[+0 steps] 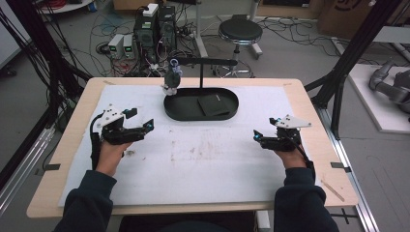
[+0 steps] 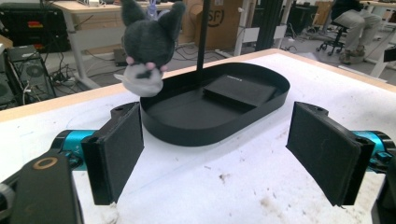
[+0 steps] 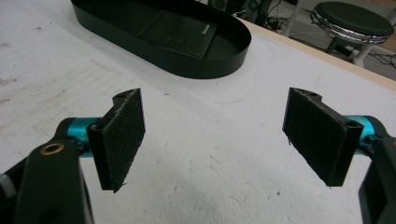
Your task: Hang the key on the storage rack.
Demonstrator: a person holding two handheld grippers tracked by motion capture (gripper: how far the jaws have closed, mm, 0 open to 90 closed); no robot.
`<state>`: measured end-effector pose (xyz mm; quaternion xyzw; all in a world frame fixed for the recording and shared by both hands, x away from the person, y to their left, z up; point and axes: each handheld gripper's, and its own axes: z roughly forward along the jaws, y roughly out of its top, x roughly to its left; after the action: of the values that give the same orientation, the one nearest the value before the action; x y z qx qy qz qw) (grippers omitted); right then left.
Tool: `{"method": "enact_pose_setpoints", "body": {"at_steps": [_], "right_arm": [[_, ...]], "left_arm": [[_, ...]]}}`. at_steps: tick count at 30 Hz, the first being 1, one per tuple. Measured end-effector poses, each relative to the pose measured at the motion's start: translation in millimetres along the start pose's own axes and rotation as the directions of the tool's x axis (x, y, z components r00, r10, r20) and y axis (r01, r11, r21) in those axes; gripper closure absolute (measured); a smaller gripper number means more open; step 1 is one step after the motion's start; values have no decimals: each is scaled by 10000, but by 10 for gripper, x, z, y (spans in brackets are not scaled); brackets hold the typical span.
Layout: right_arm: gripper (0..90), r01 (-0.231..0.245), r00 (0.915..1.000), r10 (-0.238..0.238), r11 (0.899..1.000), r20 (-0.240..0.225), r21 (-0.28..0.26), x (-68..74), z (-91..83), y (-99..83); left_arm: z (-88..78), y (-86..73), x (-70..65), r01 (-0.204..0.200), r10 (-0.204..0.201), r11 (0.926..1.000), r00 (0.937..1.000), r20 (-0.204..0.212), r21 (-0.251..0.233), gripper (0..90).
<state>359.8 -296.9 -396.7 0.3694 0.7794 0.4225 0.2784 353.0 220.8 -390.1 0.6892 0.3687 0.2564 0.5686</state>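
Left gripper at the left of the high view, jaws spread wide, nothing between them. Plush toy hanging at upper centre from a stand, over the left end of the black tray (a dark pad inside). Right gripper at right, jaws equally wide, holding nothing.

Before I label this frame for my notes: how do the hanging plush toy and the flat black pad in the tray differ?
The plush toy is grey, furry and rounded, hanging from the stand at the tray's end; the flat black pad is thin, rectangular and lies inside the tray. Neither is gripped.
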Motion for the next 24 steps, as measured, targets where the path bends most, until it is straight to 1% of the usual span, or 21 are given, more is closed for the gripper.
{"method": "enact_pose_setpoints", "body": {"at_steps": [4, 5, 9, 16, 20, 24], "right_arm": [[213, 49, 10000, -49, 9999, 14, 111, 16, 12, -2], [213, 63, 10000, -63, 9999, 18, 80, 20, 14, 0], [214, 53, 10000, -54, 9999, 41, 123, 40, 9, 8], [214, 37, 10000, -39, 9998, 82, 199, 35, 10, -4], [214, -12, 10000, 10, 9997, 89, 238, 35, 11, -7], [213, 59, 10000, -61, 9996, 70, 270, 38, 18, -7]], "left_arm": [[-25, -97, 31, -11, 13, 9999, 9999, -109, 165, 183], [-23, -108, 38, 58, -56, 9999, 9999, -122, 159, 183], [-30, -109, 51, 80, -79, 9999, 9999, -102, 65, 183], [-25, -114, 50, -63, 65, 9998, 9999, -120, 183, 183], [-28, -121, 59, 48, -45, 9996, 9999, -102, 265, 183], [-27, -138, 76, 134, -129, 9993, 9998, -140, 356, 183]]}}
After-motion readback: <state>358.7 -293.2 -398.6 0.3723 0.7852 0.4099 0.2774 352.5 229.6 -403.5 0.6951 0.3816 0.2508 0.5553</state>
